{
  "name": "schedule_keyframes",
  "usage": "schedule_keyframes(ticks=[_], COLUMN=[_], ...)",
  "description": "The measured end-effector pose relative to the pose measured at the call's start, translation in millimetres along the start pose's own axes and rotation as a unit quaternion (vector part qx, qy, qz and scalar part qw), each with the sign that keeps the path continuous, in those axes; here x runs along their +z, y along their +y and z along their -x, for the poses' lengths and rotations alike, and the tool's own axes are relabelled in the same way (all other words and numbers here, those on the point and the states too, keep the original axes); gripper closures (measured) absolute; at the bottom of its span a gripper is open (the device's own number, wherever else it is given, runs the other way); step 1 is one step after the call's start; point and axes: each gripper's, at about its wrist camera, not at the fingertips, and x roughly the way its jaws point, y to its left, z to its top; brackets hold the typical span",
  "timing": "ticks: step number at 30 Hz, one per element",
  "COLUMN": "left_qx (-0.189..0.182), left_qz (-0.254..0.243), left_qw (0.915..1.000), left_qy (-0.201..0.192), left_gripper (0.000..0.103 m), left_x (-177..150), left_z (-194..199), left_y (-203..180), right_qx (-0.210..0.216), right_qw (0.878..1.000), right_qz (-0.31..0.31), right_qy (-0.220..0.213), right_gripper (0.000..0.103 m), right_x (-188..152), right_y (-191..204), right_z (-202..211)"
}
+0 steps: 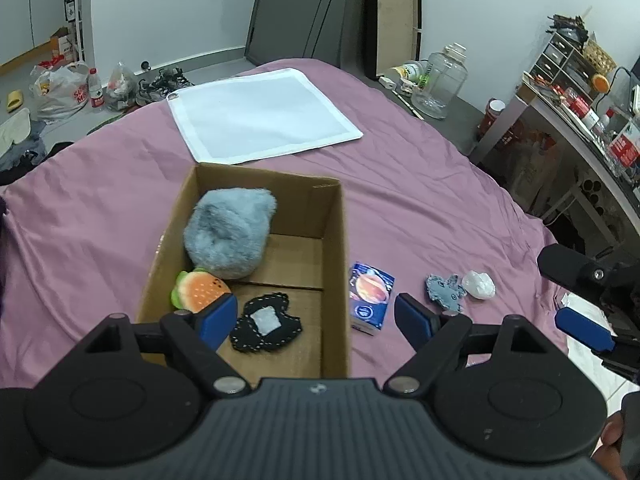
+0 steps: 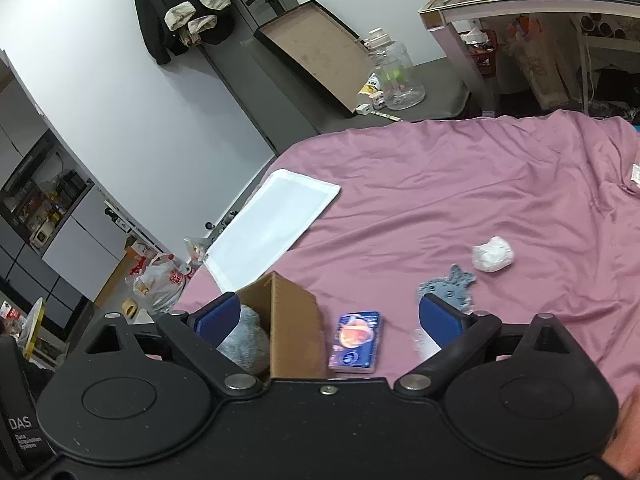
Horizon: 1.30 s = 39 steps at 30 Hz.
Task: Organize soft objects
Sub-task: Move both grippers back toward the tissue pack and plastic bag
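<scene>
My left claw [image 1: 316,322] hangs spread and empty over the cardboard box [image 1: 334,240], where the grey plush [image 1: 230,232] sits. My right claw [image 2: 328,320], also spread, faces the grey felt piece [image 2: 450,286], probably next.

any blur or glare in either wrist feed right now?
Left wrist: sharp, soft even light, no glare; fisheye bends the bed edges. Right wrist: slight motion blur on the blue carton and cardboard box; the horizon is tilted.
</scene>
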Motion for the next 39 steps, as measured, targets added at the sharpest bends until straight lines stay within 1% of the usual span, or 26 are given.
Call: schedule_keyframes(ticks=[5, 10, 12, 15, 19, 23, 26, 30, 33, 37, 39], left_qx=[0.002, 0.006, 0.008, 0.008, 0.014, 0.010, 0.023, 0.031, 0.047, 0.043, 0.043], left_qz=[-0.011, -0.012, -0.016, -0.030, -0.044, -0.055, -0.058, -0.069, -0.077, -0.075, -0.080], left_qw=[0.9999, 0.9999, 0.9998, 0.9995, 0.9989, 0.9984, 0.9981, 0.9971, 0.9959, 0.9962, 0.9959], left_qy=[0.001, 0.003, 0.001, 0.002, 0.004, 0.005, -0.002, -0.002, -0.003, 0.007, 0.008], left_gripper=[0.019, 0.018, 0.009, 0.004, 0.004, 0.004, 0.004, 0.004, 0.004, 0.004, 0.006], left_x=[-3.1, -4.6, -5.9, -7.0, -6.0, -1.6, 2.3, 6.3, 5.9, 5.4, 3.5], left_z=[-1.5, -7.2, -9.2, -13.2, -20.7, -29.4, -35.6, -47.2, -55.9, -71.4, -78.5], left_y=[-16.2, -28.0, -32.7, -41.5, -53.6, -65.7, -74.2, -86.1, -94.3, -101.0, -105.0], right_qx=[-0.010, -0.010, -0.012, -0.015, -0.014, -0.023, -0.039, -0.034, -0.034, -0.037, -0.037], right_qw=[1.000, 1.000, 1.000, 1.000, 0.998, 0.997, 0.997, 0.995, 0.993, 0.992, 0.992], right_qz=[0.000, -0.010, -0.018, -0.022, -0.044, -0.056, -0.046, -0.070, -0.082, -0.087, -0.089], right_qy=[0.005, 0.010, 0.014, 0.015, 0.031, 0.047, 0.049, 0.067, 0.076, 0.081, 0.086], right_gripper=[0.006, 0.006, 0.006, 0.006, 0.006, 0.006, 0.007, 0.013, 0.018, 0.024, 0.026], right_x=[7.3, 8.7, 6.1, 0.5, -4.6, -7.7, -10.6, -11.5, -11.5, -10.5, -10.4], right_y=[-21.6, -43.8, -52.1, -62.7, -76.6, -89.1, -94.3, -108.6, -117.7, -123.6, -125.1], right_z=[2.8, 1.4, -1.9, -8.9, -18.9, -27.9, -34.7, -44.3, -49.9, -55.8, -59.6])
